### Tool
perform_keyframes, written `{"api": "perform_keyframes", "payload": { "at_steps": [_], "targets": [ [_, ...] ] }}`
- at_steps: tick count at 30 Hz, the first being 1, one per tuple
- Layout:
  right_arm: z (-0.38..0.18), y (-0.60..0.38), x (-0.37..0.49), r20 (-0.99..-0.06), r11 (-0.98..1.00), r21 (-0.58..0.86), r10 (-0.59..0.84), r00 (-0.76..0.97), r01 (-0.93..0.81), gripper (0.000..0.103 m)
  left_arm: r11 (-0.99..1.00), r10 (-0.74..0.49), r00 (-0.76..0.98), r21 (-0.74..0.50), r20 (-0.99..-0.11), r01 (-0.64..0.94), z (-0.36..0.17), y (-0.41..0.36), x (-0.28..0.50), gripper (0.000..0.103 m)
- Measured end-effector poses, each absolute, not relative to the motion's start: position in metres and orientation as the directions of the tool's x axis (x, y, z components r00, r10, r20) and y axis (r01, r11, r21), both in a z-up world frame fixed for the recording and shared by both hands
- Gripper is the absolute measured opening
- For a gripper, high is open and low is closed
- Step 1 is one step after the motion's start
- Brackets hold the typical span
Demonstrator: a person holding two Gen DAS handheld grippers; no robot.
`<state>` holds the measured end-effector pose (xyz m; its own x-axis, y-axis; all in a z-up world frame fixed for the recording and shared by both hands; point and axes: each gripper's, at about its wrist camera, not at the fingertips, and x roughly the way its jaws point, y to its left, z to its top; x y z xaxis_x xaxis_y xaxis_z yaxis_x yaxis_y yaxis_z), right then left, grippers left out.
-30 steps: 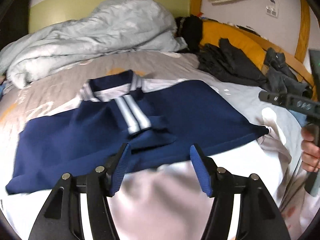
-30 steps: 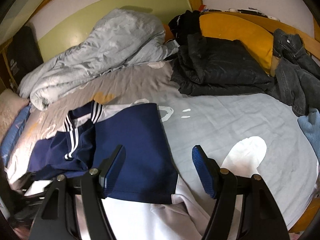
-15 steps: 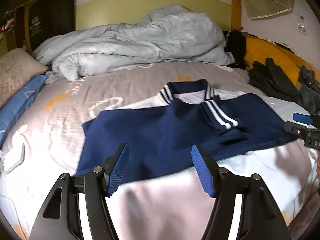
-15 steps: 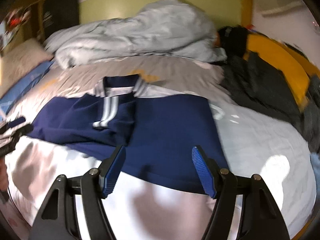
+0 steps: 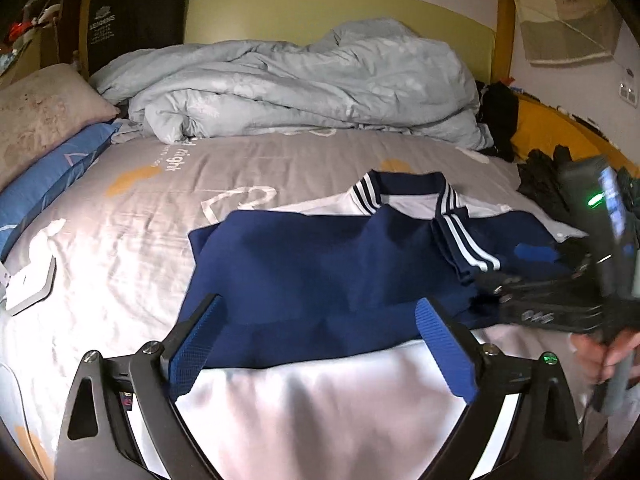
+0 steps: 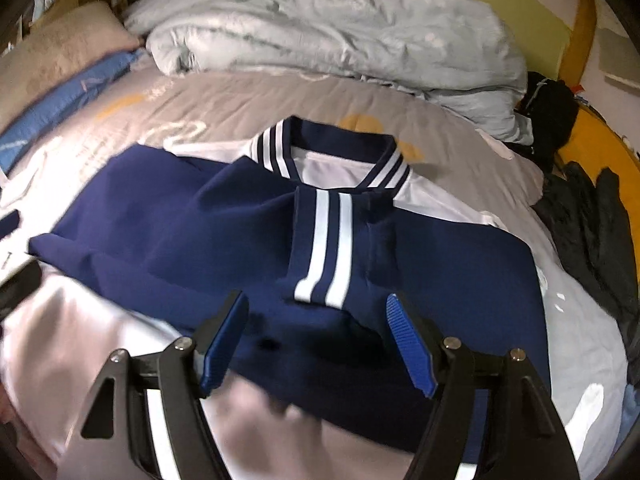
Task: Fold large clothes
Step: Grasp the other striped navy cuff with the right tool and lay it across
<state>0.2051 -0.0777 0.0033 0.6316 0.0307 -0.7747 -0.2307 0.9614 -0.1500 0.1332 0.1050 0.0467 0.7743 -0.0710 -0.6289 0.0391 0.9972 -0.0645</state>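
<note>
A navy and white jacket (image 5: pixel 320 272) lies flat on the bed, collar away from me, both navy sleeves folded across its chest; it also shows in the right wrist view (image 6: pixel 240 240). A striped cuff (image 6: pixel 324 248) lies at the middle. My left gripper (image 5: pixel 320 344) is open and empty, over the left sleeve's near edge and the white lower body (image 5: pixel 320 408). My right gripper (image 6: pixel 316 340) is open and empty, just short of the striped cuff. It shows blurred at the right of the left wrist view (image 5: pixel 552 304), held by a hand.
A crumpled grey duvet (image 5: pixel 300 84) lies at the bed's head. Pillows (image 5: pixel 40 120) are at the left. Dark clothes (image 6: pixel 588 216) are piled along the right side by a yellow board (image 6: pixel 592 148). A white device (image 5: pixel 28 288) lies at the left edge.
Both grippers swung left and came in toward the jacket. The right one now sits over the folded sleeves near the striped cuff. The jacket has not moved.
</note>
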Motion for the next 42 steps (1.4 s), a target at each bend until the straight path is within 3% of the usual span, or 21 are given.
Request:
{"api": "perform_keyframes", "payload": {
  "at_steps": [7,10,12,16,23,27,31,33,34,35,42],
  "targets": [
    [-0.021,-0.075,0.224,-0.815,0.936,-0.245,-0.056,0.577,-0.254,0.067,0.993,-0.113,0.765,-0.085,-0.634,0.076,0.050,0.101,0.133,0.097],
    [-0.017,-0.103,0.228,-0.795,0.959,-0.224,-0.077,0.602,-0.173,0.050,0.994,-0.113,0.771,-0.063,-0.627,0.094,0.051,0.094,0.130,0.097],
    [-0.014,-0.111,0.227,-0.784,0.964,-0.220,-0.085,0.615,-0.148,0.016,0.993,-0.121,0.769,-0.071,-0.628,0.098,0.050,0.092,0.130,0.097],
    [0.001,-0.154,0.223,-0.757,0.990,-0.131,-0.071,0.649,-0.044,0.014,0.994,-0.111,0.763,-0.077,-0.637,0.081,0.046,0.094,0.133,0.097],
    [-0.002,-0.211,0.224,-0.793,0.997,-0.052,-0.074,0.605,0.055,0.015,0.996,-0.088,0.757,-0.080,-0.647,0.048,0.042,0.097,0.135,0.097],
    [-0.007,-0.229,0.217,-0.779,0.988,-0.102,-0.150,0.609,0.113,0.015,0.997,-0.071,0.757,-0.058,-0.649,0.044,0.039,0.095,0.136,0.097],
    [-0.008,-0.252,0.212,-0.793,0.990,-0.024,-0.103,0.600,0.138,0.015,0.998,-0.055,0.756,-0.042,-0.652,0.036,0.036,0.094,0.138,0.097],
    [-0.003,-0.255,0.208,-0.780,0.993,-0.008,-0.083,0.620,0.121,0.022,1.000,-0.021,0.766,-0.031,-0.643,0.001,0.036,0.096,0.138,0.097],
    [0.001,-0.254,0.204,-0.768,0.996,0.018,-0.043,0.639,0.088,0.037,1.000,-0.006,0.771,-0.027,-0.637,-0.015,0.037,0.098,0.138,0.097],
    [0.001,-0.254,0.204,-0.768,0.996,0.018,-0.043,0.639,0.088,0.045,0.999,-0.004,0.772,-0.029,-0.636,-0.019,0.037,0.100,0.139,0.097],
    [-0.003,-0.236,0.219,-0.772,0.999,0.031,-0.004,0.635,0.044,0.052,0.998,-0.003,0.762,-0.052,-0.648,-0.040,0.036,0.112,0.144,0.097]
  ]
}}
